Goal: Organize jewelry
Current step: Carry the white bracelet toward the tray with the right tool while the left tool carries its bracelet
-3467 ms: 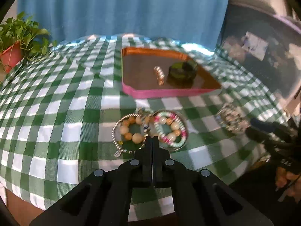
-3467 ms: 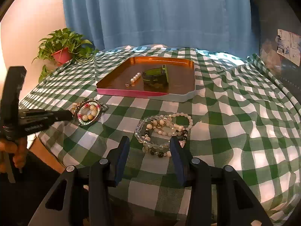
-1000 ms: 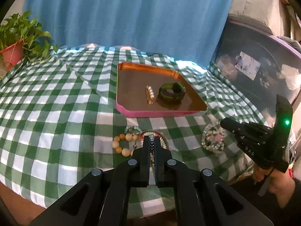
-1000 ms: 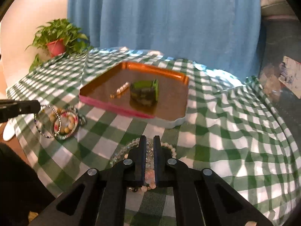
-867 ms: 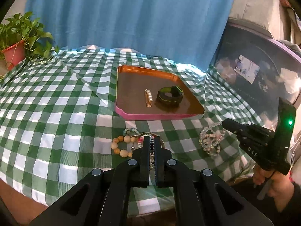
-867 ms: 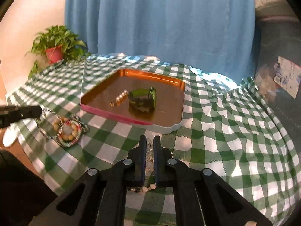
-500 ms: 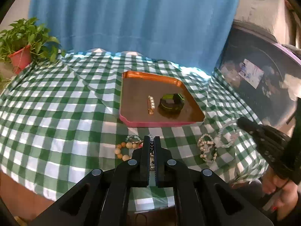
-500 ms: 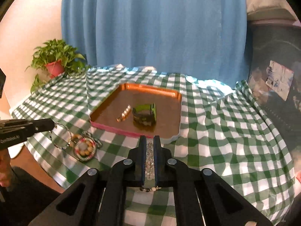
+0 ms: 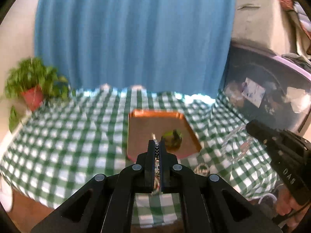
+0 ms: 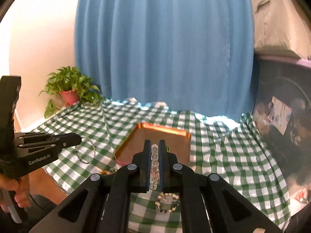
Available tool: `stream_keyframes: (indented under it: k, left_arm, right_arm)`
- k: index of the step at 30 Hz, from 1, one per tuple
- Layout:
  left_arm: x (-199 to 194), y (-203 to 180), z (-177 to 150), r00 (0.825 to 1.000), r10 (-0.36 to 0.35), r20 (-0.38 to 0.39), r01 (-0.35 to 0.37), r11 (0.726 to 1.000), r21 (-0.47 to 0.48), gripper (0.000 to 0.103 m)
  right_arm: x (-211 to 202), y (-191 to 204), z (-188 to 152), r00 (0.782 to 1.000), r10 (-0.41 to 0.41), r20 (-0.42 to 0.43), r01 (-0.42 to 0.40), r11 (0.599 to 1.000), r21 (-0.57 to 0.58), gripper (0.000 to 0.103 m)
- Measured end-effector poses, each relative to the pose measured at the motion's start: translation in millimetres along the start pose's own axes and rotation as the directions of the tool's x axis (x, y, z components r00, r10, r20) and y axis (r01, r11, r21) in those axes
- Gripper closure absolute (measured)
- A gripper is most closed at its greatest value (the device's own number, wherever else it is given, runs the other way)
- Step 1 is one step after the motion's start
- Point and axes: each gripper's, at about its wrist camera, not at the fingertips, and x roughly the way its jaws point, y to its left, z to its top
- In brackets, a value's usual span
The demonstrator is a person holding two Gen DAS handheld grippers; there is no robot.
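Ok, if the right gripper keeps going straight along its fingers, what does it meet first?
Probably the orange tray: the right gripper, shut on the clear bead bracelet, points at it with nothing visible between. Depth is unclear.

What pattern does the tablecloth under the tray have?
The tablecloth has a green and white check pattern. The right wrist view shows it best; it is sharper there.
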Motion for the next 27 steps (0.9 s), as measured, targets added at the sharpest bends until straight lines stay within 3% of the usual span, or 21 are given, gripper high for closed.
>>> stream_keyframes:
  k: [3, 8, 10, 21, 27]
  left_arm:
    - [-14.9, -3.0, 14.4, 0.998, -0.014, 0.057, 0.013, 1.000, 0.018, 0.100]
    - [-18.2, 4.7, 34.0, 0.986, -0.131, 0.105, 0.133, 0.991, -0.013, 0.100]
    - [-9.0, 9.5, 39.9, 0.977, -0.181, 0.115, 0.187, 0.981, -0.044, 0.100]
    - [63.5, 19.5, 65.8, 0.953, -0.275, 0.129, 0.286, 0.956, -0.072, 0.100]
    - [84.7, 22.2, 81.2, 0.911, -0.361, 0.201, 0.378, 0.924, -0.057, 0.100]
  right_arm:
    - [-5.3, 4.4, 9.4, 1.000, 0.013, 0.021, -0.013, 1.000, -0.008, 0.097]
    - [0.4, 5.9, 19.7, 0.999, 0.040, 0.034, -0.039, 0.999, -0.016, 0.097]
    - [6.8, 6.8, 22.7, 0.998, 0.047, 0.042, -0.046, 0.998, -0.032, 0.097]
    - [71.8, -14.9, 30.6, 0.998, 0.048, 0.038, -0.048, 0.999, 0.004, 0.097]
    - [98.2, -27.5, 48.1, 0.996, 0.050, 0.079, -0.050, 0.999, -0.007, 0.097]
